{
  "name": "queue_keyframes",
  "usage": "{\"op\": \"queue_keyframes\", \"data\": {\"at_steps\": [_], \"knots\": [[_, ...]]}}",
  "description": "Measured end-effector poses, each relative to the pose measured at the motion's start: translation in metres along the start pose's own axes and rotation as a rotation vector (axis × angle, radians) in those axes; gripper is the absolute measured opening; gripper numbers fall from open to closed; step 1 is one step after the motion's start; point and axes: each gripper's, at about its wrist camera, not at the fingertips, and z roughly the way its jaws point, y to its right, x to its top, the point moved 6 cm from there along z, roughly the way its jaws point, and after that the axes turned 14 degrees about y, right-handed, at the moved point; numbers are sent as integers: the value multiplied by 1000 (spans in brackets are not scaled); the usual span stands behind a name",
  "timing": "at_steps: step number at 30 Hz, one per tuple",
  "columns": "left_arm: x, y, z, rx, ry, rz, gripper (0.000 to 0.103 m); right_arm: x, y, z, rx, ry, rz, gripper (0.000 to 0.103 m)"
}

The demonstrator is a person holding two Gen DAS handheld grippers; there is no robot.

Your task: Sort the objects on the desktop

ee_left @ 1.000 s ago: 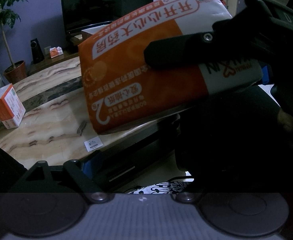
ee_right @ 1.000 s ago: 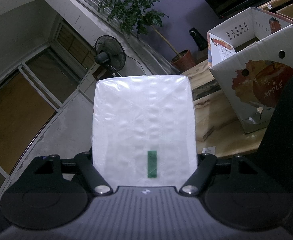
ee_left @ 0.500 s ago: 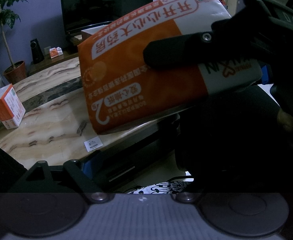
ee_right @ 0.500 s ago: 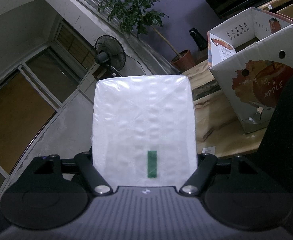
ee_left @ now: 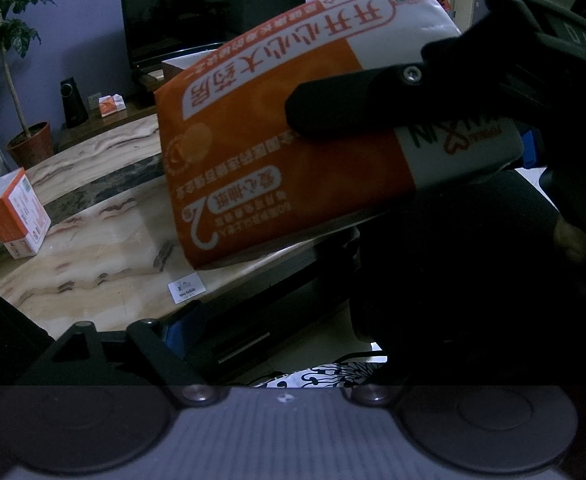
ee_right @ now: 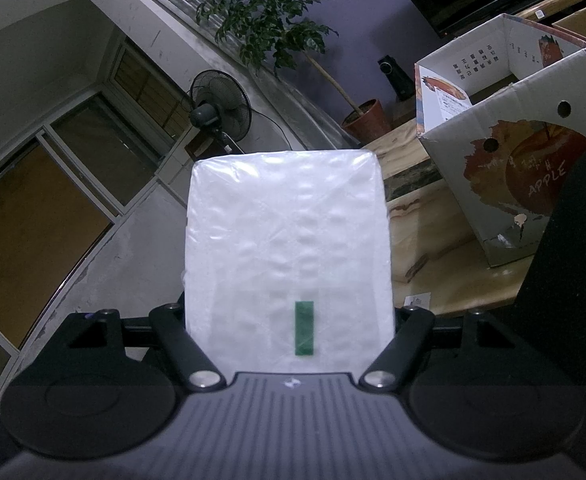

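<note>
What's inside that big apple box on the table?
The apple box stands open at the top, but only its inner walls with printed text show. Its near wall hides the bottom, so whether anything lies inside cannot be seen. It stands on the marble table.

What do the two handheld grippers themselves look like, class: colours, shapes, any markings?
Both are matt black. The right gripper has a ribbed grey-black body, two round discs and slanted link bars with silver screws. In the left wrist view its finger is a flat, rounded black bar with one silver screw. The left gripper's fingertips are not visible.
</note>
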Motion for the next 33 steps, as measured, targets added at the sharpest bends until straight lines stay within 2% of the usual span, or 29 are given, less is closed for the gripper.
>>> {"op": "queue_keyframes", "data": {"at_steps": [7,33], "knots": [[1,0,1,3,-1,-3,90,0,-1,0,-4,1,0,75],[-1,-5,6,19,-13,-20,91,-1,2,2,-15,-7,-2,75]]}}
